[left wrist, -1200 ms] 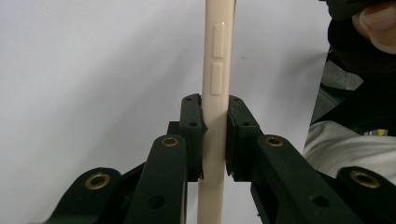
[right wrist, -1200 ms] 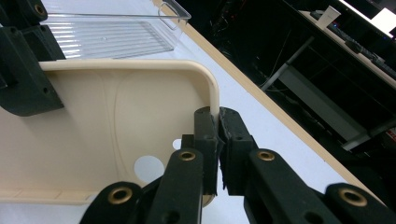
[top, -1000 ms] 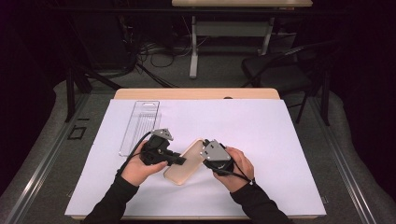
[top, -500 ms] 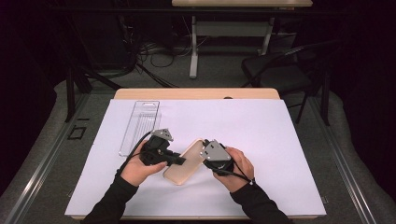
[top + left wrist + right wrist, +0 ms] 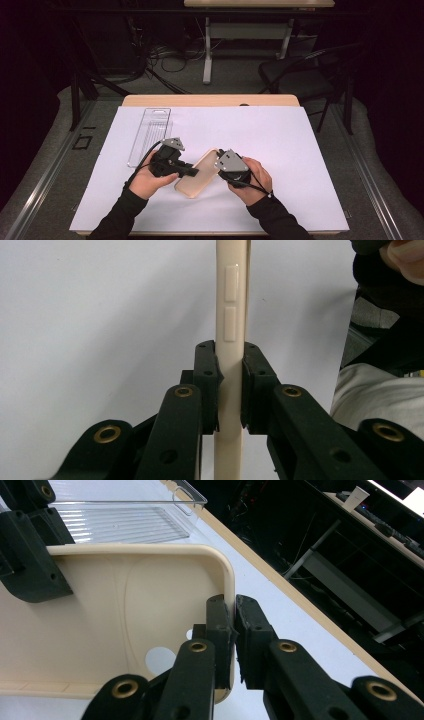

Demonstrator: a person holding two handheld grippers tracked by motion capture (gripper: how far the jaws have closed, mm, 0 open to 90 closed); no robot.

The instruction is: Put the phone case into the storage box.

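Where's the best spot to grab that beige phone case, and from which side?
By its thin raised rim, coming in from the outer edges. The phone case is a shallow shell, so only the side wall fits between narrow jaws. Both grippers do this: the left gripper pinches the edge with the buttons, and the right gripper pinches the opposite wall near a corner.

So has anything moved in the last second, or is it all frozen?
Nothing visibly changed. The left gripper and the right gripper stay clamped on opposite edges of the beige phone case, holding it over the white sheet. The clear tray lies where it was, behind the left hand.
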